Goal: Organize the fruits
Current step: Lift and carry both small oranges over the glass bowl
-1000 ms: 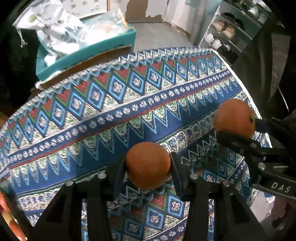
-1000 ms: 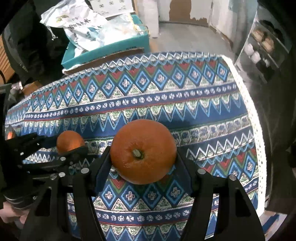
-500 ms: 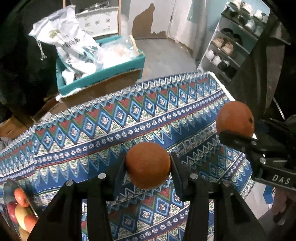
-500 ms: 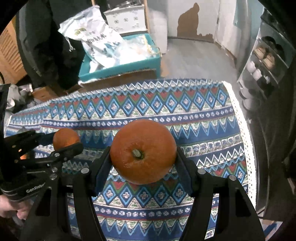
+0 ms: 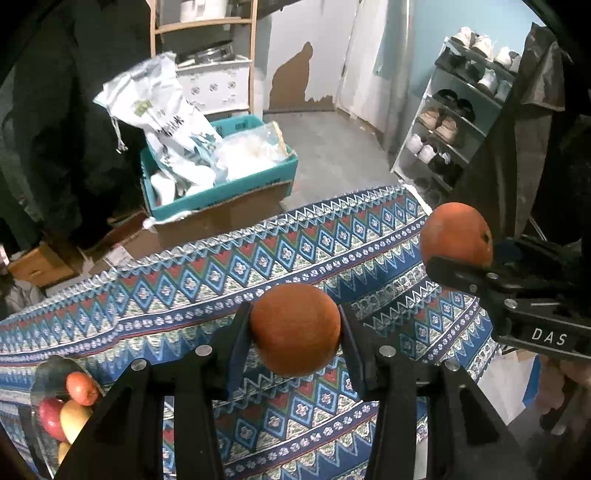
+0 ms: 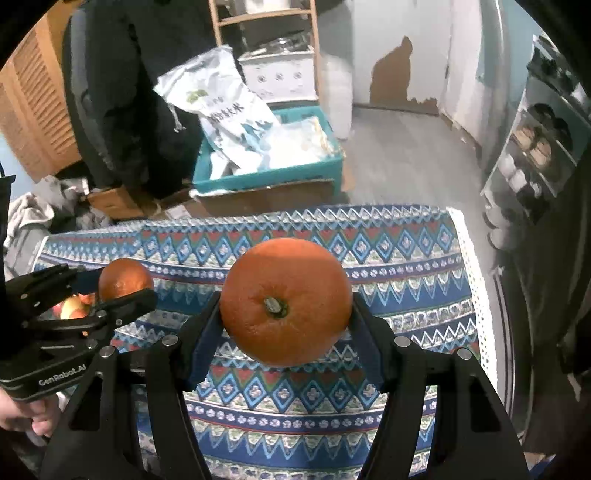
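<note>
My left gripper (image 5: 295,332) is shut on a small orange (image 5: 294,328), held above the patterned tablecloth (image 5: 184,295). My right gripper (image 6: 286,314) is shut on a larger orange (image 6: 286,306) with its stem facing the camera. The right gripper's orange also shows in the left wrist view (image 5: 456,233) at right. The left gripper's orange also shows in the right wrist view (image 6: 125,278) at left. A glass bowl (image 5: 48,373) with apples (image 5: 82,387) sits at the table's lower left.
A teal box (image 5: 221,188) with white bags stands on the floor past the table's far edge. A shoe rack (image 5: 461,110) stands at the right. A wooden shelf (image 6: 266,22) is at the back. The table's right edge (image 6: 476,295) has white trim.
Both grippers have risen away from the table with their oranges, so more of the room shows. The fruit bowl has come further into the left wrist view.
</note>
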